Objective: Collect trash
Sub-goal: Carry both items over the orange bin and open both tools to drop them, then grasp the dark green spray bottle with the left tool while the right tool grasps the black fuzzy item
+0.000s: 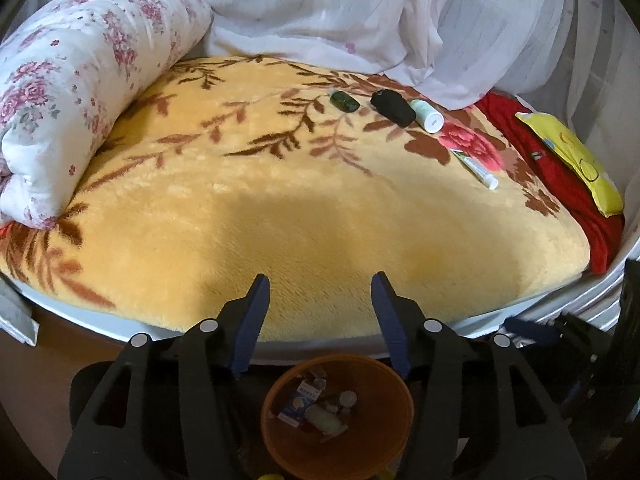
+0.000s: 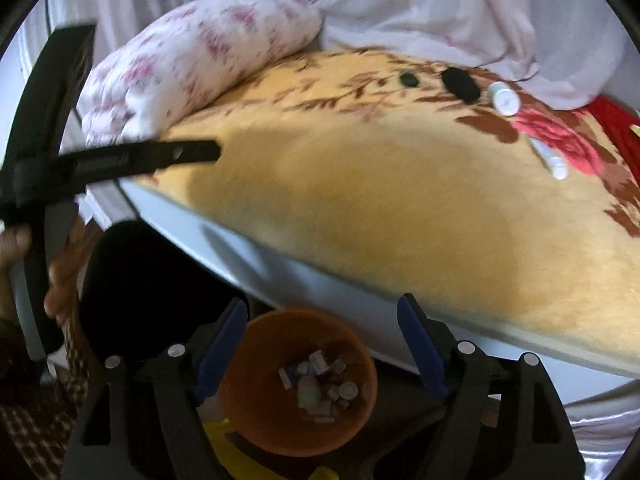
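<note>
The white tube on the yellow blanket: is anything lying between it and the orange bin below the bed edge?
Nothing visible does. Between the white tube and the orange bin lies only bare yellow blanket; the black case and white bottle lie farther back.

Trash (image 1: 320, 404) in bin (image 1: 280, 448) before bed (image 1: 320, 220).

Orange bin (image 1: 276, 432) upright on floor beside bed, holding small boxes, caps, wrappers (image 1: 316, 404).
</note>
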### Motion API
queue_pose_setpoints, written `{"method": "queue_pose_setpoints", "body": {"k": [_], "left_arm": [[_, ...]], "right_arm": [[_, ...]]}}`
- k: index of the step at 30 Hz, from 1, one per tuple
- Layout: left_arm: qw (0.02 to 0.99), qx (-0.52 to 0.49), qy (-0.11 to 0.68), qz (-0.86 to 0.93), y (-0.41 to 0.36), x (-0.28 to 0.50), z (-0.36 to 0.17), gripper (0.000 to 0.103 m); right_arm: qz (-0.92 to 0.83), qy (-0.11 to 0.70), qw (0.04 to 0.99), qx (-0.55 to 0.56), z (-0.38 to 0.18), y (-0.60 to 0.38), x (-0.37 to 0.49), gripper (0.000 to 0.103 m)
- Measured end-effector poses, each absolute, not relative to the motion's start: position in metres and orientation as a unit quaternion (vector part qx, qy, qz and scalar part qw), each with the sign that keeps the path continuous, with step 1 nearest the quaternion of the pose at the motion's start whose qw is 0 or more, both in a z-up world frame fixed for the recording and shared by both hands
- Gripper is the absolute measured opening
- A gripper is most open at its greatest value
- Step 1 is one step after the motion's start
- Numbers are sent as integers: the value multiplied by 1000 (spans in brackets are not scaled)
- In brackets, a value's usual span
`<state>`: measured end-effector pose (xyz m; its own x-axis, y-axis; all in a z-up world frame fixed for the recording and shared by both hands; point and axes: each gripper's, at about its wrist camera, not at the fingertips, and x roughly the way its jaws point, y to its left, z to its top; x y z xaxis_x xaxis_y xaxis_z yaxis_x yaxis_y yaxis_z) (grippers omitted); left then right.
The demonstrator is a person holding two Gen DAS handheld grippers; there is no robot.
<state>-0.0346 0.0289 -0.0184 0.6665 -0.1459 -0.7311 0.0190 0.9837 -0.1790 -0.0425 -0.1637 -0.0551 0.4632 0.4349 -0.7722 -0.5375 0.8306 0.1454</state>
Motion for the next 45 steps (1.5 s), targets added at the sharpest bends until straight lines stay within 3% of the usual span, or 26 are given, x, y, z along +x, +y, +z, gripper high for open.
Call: {"method": "queue_pose_setpoints", "body": {"k": [17, 24, 45], "left_arm": [[914, -68, 394, -61, 11, -2, -5, 53], [933, -59, 351, -48, -3, 66, 21, 67], [906, -70, 416, 48, -25, 317, -30, 66]], "right_arm": [[255, 376, 890, -30, -28, -191, -19, 77], [223, 325, 919, -27, -5, -212, 1, 78], [199, 326, 924, 1, -27, -249, 46, 78]]}}
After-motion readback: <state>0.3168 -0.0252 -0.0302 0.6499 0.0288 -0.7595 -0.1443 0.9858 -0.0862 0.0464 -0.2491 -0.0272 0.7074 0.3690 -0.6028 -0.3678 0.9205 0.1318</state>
